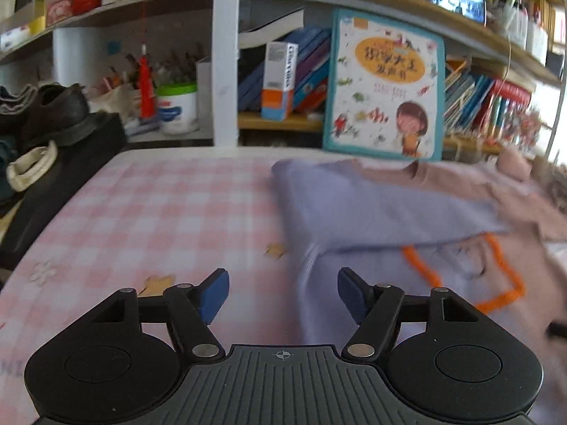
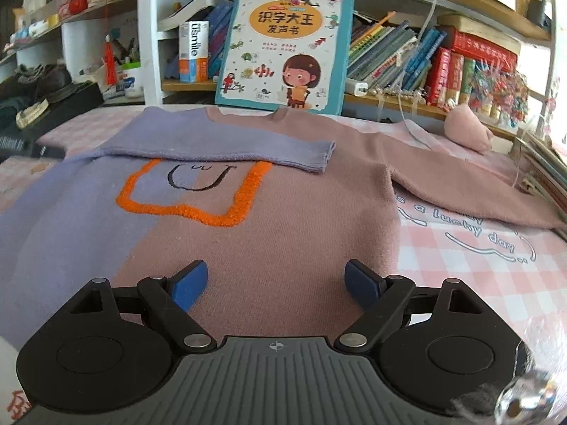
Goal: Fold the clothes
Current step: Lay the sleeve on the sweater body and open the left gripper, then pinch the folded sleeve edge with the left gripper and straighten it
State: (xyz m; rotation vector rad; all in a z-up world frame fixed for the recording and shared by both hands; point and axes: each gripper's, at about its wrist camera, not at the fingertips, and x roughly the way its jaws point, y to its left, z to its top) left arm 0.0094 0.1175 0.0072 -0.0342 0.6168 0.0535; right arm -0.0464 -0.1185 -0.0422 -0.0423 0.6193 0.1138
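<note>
Your left claw [image 1: 282,292] is standing wide open with nothing between its blue pads [image 1: 214,295], hanging over the pink checked cloth on the tabletop [image 1: 149,212] just left of the sweater's [image 1: 372,212] lilac edge; that view is blurring, so you cannot tell whether the right-hand pad is brushing the fabric. Your right claw [image 2: 275,285] is also gaping wide and gripping nothing, its pads [image 2: 189,285] hovering over the sweater's [image 2: 283,219] pink lower body, close to the hem.

The sweater is lying flat, face up, on the tabletop [image 2: 478,269], its neck pointing away from you towards the picture book [image 2: 287,46] leaning against the shelf [image 2: 389,104], and its hem lying nearest you. Its long axis is running from you to the shelves. The lilac sleeve [image 2: 226,150] is lying folded across the chest, crosswise, its cuff pointing right and covering the top of the orange outline [image 2: 198,198]. The pink sleeve [image 2: 471,184] is stretching out to the right, unfolded, on the checked cloth
</note>
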